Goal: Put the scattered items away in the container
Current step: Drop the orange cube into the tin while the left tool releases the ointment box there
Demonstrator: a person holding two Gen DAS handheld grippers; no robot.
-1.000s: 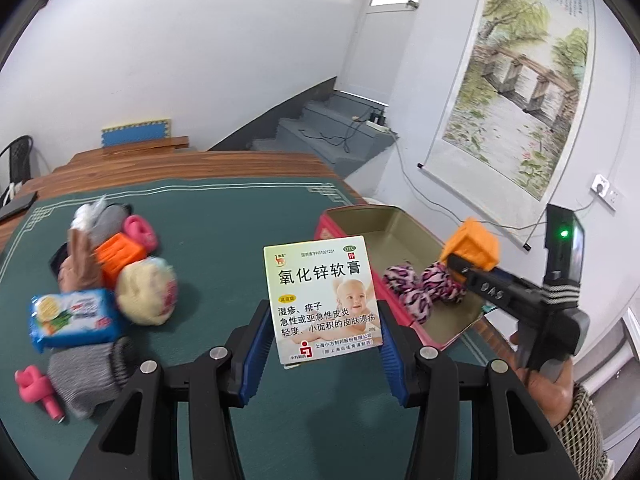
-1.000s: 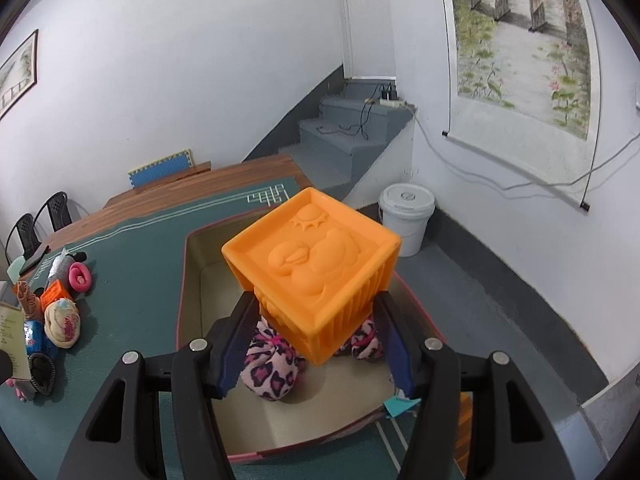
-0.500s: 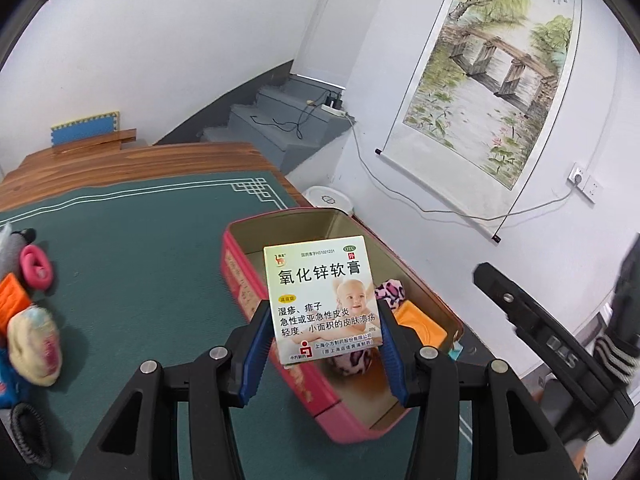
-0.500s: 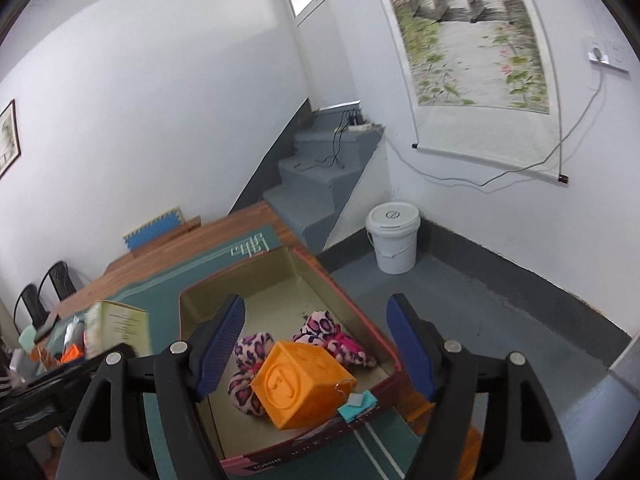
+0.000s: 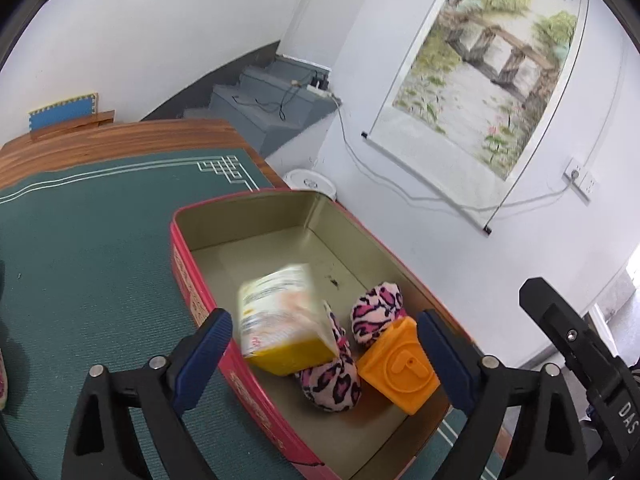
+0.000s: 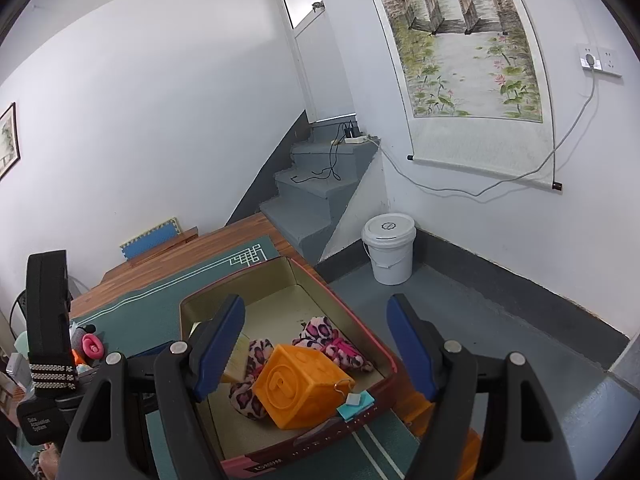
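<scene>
Covering most of the wooden table point(image 6: 240, 236), a green mat point(image 5: 88, 264) carries the red tin point(image 5: 182, 256), the landmark for everything else. Tin sits at the mat's corner nearest the stairs point(image 6: 320, 196), open top, gold inside. Beyond the tin on the floor stands a white bucket point(image 6: 389, 250); above that on the wall hangs a scroll painting point(image 6: 460, 40).

Left gripper point(image 5: 324, 354) hovers over the tin's near end, blue pads spread wide, nothing between them. Right gripper point(image 6: 316, 346) also hangs above the tin, jaws apart and empty.

Inside the tin: an orange cube point(image 6: 300, 390) at the near end, just beside the near wall. A medicine box point(image 5: 280, 316) is motion-blurred and tilted, inside the tin by its left wall, touching or overlapping the leopard toy; cannot tell if it is resting or in mid-air. A pink leopard-print toy point(image 5: 332, 380) lies between box and cube, its other knot point(image 5: 378, 312) further toward the tin's middle. A small teal tag point(image 6: 355, 402) sits at the tin's near rim, next to the cube.

Left of the tin, well apart on the mat, a pink object point(image 6: 93, 345) lies among a blurry pile of other items, too small to tell.
</scene>
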